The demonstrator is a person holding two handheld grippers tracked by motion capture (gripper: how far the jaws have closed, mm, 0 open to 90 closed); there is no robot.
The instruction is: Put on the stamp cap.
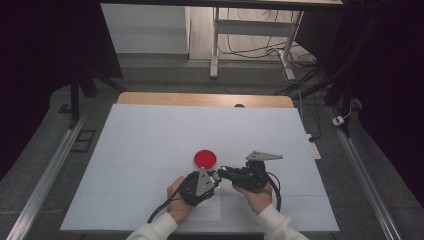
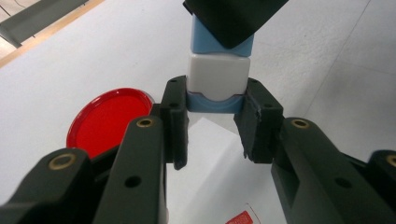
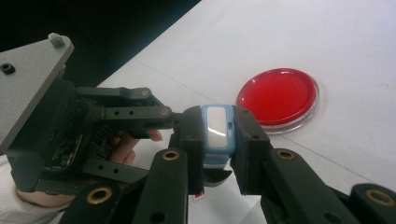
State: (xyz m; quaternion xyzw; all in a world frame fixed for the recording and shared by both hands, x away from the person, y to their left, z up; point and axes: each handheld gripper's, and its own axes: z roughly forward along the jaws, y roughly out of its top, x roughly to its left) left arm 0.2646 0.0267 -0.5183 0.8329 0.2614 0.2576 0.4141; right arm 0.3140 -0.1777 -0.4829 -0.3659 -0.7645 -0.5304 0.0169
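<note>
A small blue-and-white block (image 2: 217, 79) hangs above the white table, held from both ends. My left gripper (image 2: 212, 100) is shut on its lower blue end. The right gripper (image 2: 231, 18) clamps the far blue end from above. In the right gripper view, my right gripper (image 3: 218, 122) is shut on the block (image 3: 216, 140), whose white face shows between the pads. The left gripper (image 3: 175, 119) meets it from the left. In the high view both grippers, left (image 1: 216, 176) and right (image 1: 223, 173), join tip to tip near the table's front centre.
A round red dish (image 1: 205, 158) lies flat on the white table sheet (image 1: 150, 135) just behind the grippers, also in the gripper views as dish (image 2: 109, 121) and dish (image 3: 279, 96). A small red-printed label (image 2: 243, 218) lies under the left gripper. Dark curtains flank the table.
</note>
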